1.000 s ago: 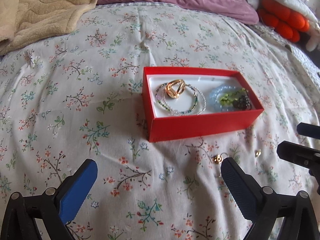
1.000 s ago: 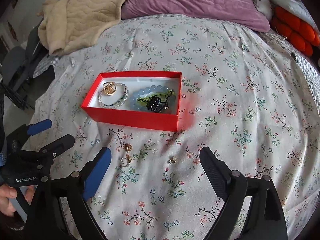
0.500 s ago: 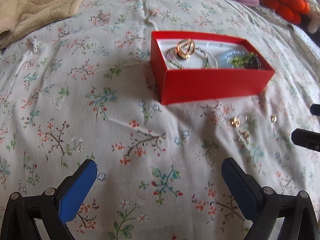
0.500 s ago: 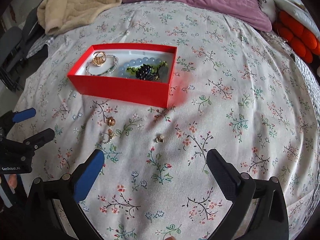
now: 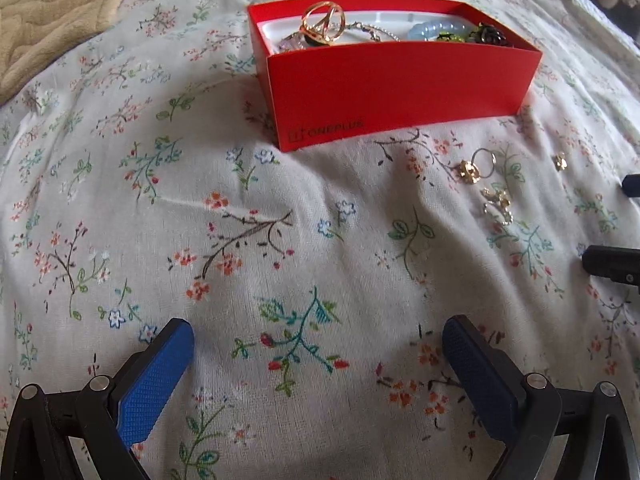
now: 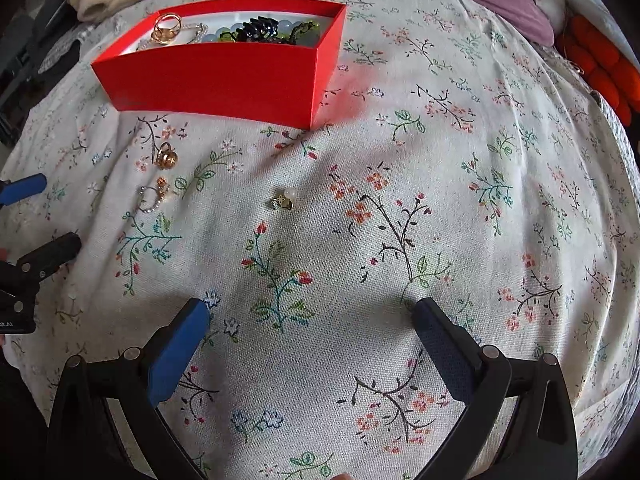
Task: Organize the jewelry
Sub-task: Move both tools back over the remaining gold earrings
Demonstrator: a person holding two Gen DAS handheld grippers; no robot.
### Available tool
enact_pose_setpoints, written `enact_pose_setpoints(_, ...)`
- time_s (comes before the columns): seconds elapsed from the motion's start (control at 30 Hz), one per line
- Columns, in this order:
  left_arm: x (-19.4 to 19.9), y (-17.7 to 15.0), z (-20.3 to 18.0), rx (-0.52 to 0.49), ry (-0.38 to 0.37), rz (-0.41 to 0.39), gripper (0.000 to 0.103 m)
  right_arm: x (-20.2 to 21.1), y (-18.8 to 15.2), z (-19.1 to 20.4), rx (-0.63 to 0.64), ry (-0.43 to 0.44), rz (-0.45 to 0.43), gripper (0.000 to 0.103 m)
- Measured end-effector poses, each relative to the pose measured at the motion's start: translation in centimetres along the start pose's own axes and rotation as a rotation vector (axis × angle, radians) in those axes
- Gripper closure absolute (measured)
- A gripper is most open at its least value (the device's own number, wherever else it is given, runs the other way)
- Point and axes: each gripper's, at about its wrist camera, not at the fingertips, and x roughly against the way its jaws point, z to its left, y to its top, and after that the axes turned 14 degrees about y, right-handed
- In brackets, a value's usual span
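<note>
Approach step: my right hand-held gripper (image 6: pixel 310 314) is wide open, empty, over the floral bedspread (image 6: pixel 460 200). Left hand-held gripper (image 5: pixel 318 336) likewise spread, empty. Pearl earring (image 6: pixel 285 199) lies loose just ahead, gold ring (image 6: pixel 166 157) nearer the red box (image 6: pixel 224 80). Next: straddle earring, pinch low.

The white flower-printed cotton bedspread (image 6: pixel 360 240) looks matt and finely woven, lightly creased. The red cardboard box (image 5: pixel 400 92) has a smooth matt finish. The small gold metal earrings (image 6: pixel 166 158) shine glossy. Each claw carries blue rubbery pads (image 5: pixel 156 384) with a knurled texture on matt black plastic arms. The beige quilted blanket (image 5: pixel 52 8) looks fleecy.
</note>
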Motion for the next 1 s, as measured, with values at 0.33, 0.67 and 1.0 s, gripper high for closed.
enact_pose_setpoints(0.33,0.3,1.5,-1.7,-0.031,-0.047,-0.047,0.001,-0.3,-1.3,-0.2,0.046,-0.008,-0.048,0.0)
enact_pose_setpoints(0.67,1.5,2.8,-5.3,-0.165,-0.25,-0.132,0.02,0.3,0.0,0.1,0.046,-0.005,-0.016,0.0)
enact_pose_setpoints(1.0,0.0,3.6,-5.8,-0.191,-0.228,-0.144,0.053,1.7,0.4,-0.2,0.034,-0.012,-0.042,0.001)
